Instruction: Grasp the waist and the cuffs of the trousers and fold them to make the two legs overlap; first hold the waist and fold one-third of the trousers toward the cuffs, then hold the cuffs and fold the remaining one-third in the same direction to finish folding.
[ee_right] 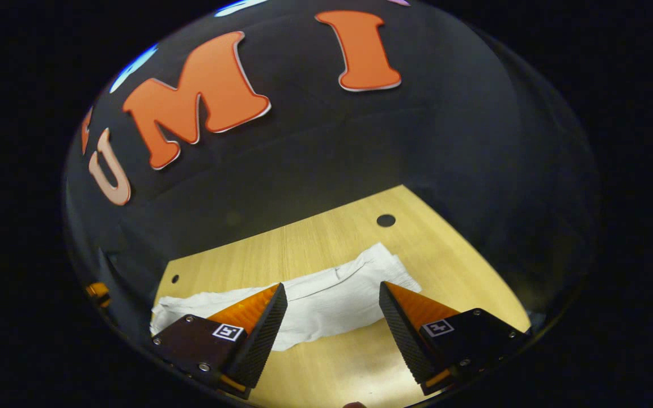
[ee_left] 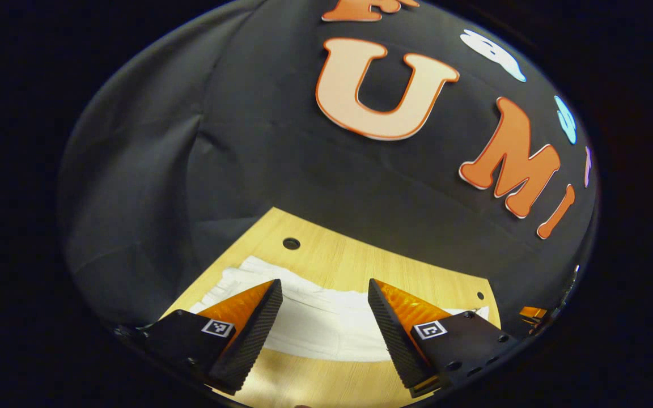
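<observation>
Both fingers of the left gripper (ee_left: pixel 325 289) stand wide apart and released, each carrying a small square coded marker with no readable words, and the white trousers (ee_left: pixel 315 323) lie flat just beyond and between the tips on the wooden table (ee_left: pixel 355 263). Spread the same way and grasping nothing, the right gripper (ee_right: pixel 332 292) hangs over the table with the trousers (ee_right: pixel 326 297) stretched crosswise just ahead of its tips, one end reaching past its left finger, while a round hole (ee_right: pixel 386 220) sits farther out in the tabletop.
</observation>
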`<move>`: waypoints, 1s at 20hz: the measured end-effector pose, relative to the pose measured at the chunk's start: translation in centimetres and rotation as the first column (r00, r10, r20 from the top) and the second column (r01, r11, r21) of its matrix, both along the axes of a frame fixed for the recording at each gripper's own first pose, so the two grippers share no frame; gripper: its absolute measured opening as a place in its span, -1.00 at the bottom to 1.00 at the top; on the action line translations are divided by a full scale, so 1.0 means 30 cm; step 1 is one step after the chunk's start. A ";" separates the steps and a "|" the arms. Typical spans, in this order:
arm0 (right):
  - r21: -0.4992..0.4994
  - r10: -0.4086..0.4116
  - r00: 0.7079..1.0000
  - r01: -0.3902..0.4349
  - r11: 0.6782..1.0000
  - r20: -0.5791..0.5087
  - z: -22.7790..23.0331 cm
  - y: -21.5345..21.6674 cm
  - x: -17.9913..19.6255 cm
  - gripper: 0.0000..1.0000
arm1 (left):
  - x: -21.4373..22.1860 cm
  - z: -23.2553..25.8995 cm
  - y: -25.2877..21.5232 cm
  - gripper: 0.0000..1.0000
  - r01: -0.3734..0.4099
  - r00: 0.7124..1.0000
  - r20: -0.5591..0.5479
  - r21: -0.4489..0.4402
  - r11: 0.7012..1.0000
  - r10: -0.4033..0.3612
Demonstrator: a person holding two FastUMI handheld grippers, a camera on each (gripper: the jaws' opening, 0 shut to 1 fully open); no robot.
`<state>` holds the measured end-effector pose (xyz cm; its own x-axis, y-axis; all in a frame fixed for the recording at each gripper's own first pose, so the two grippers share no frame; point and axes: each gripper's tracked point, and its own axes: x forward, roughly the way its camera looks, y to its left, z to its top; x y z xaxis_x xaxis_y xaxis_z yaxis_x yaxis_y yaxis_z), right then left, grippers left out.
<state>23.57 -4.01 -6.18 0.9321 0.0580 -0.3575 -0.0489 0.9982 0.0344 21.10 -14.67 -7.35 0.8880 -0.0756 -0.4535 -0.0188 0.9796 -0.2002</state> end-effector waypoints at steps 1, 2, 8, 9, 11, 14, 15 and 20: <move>-0.053 -0.003 0.999 0.006 0.999 0.046 0.001 -0.002 0.002 0.97 | -0.030 0.025 0.020 0.98 -0.017 0.999 0.038 0.010 1.000 0.017; -0.096 0.003 0.997 0.004 0.995 0.078 -0.009 0.009 0.012 0.97 | -0.060 0.055 0.029 0.98 -0.036 0.997 0.070 0.019 0.999 0.035; -0.084 0.014 1.000 -0.013 0.996 0.006 -0.174 -0.010 0.087 0.98 | -0.195 0.131 0.038 0.99 -0.093 0.976 0.199 0.034 0.995 0.084; -0.034 0.006 0.999 -0.007 0.999 -0.035 -0.217 -0.032 0.094 0.98 | -0.208 0.135 0.050 0.98 -0.099 0.974 0.208 0.037 0.994 0.089; 0.041 -0.023 0.996 0.027 0.999 -0.087 -0.283 -0.095 0.128 0.98 | -0.231 0.138 0.066 0.98 -0.118 0.971 0.217 0.064 0.991 0.102; 0.134 -0.098 0.984 0.118 0.984 -0.148 -0.321 -0.174 0.225 0.97 | -0.262 0.140 0.051 0.98 -0.122 0.973 0.207 0.067 0.990 0.106; 0.177 -0.116 0.978 0.147 0.973 -0.175 -0.333 -0.191 0.257 0.98 | -0.262 0.142 0.059 0.98 -0.130 0.971 0.211 0.073 0.989 0.112; 0.289 -0.234 0.918 0.330 0.899 -0.320 -0.453 -0.288 0.374 0.97 | -0.271 0.128 0.059 0.97 -0.142 0.974 0.189 0.091 0.986 0.123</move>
<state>34.79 -12.65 -19.77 0.7966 -0.0331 -0.6036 0.2916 0.8957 0.3356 12.98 -12.90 -3.52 0.9554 0.0875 -0.2822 -0.1228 0.9863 -0.1097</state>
